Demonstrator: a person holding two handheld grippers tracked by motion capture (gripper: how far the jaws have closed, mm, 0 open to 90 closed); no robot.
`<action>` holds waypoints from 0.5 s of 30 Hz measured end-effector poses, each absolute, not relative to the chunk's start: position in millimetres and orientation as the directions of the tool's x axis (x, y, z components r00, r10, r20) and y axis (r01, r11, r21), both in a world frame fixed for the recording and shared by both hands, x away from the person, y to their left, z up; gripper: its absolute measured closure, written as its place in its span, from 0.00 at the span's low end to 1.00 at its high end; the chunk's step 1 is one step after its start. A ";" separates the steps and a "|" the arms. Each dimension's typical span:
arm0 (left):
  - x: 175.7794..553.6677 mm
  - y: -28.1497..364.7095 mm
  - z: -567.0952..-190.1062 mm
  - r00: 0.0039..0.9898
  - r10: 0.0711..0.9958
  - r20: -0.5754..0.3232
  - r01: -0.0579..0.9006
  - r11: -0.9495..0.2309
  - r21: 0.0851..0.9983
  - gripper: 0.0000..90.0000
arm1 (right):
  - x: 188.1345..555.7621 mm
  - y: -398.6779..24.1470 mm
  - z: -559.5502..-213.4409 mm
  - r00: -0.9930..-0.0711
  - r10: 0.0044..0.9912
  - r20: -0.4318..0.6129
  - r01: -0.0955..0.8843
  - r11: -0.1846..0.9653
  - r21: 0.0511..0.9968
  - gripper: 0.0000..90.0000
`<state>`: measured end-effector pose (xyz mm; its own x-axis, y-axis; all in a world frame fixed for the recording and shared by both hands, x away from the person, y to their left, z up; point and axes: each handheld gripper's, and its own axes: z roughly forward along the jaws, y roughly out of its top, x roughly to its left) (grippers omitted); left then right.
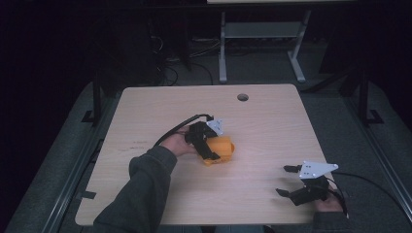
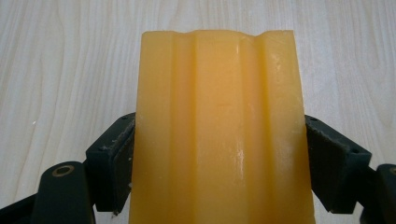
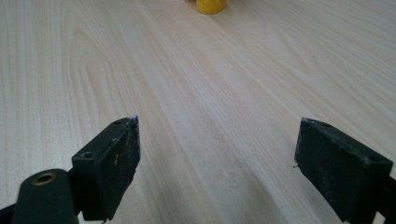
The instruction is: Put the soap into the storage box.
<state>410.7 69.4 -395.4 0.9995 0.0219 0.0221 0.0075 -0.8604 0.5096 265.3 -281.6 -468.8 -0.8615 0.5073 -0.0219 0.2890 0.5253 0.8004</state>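
On the wooden table (image 1: pixel 145 111), a little left of its middle, the left gripper (image 1: pixel 210 145) is clamped on an orange block (image 1: pixel 221 148). In the left gripper view the block (image 2: pixel 219 130) stands between the two black jaws, and each jaw presses flat against one of its long sides. The block is a solid ridged piece with shallow grooves running along its length and a slightly notched far end; it looks waxy and pale orange. It is not hollow as far as the views show, and nothing lies in it or on it. Whether its underside touches the table cannot be told.

The person's left hand (image 1: pixel 176 144) holds that gripper from behind, with a grey sleeve (image 1: pixel 141 194) coming in from the bottom edge, and a black cable (image 1: pixel 177 127) loops away from the gripper toward the table's left.

The right gripper (image 1: pixel 286 180) rests low near the table's front right corner, well apart from the block. Its jaws are spread wide with only bare wood between them. In the right gripper view a yellow-orange bit of the block (image 3: pixel 210 6) shows far off at the top edge.

A round hole (image 1: pixel 243 97) sits in the table near its far edge.
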 end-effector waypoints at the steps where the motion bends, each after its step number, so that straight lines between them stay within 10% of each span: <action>1: 410.7 69.4 -395.7 0.999 0.030 0.016 0.018 -0.859 0.512 0.23 | 265.2 -281.4 -468.7 -0.861 0.508 -0.021 0.289 0.524 0.801 0.15; 15: 410.8 76.0 -391.6 0.998 0.059 0.014 0.043 -0.847 0.530 0.21 | 266.0 -280.9 -469.2 -0.863 0.505 -0.024 0.289 0.531 0.797 0.15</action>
<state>410.8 76.0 -391.6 0.9982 0.0589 0.0139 0.0426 -0.8466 0.5304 266.0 -280.9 -469.2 -0.8625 0.5055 -0.0239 0.2888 0.5305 0.7969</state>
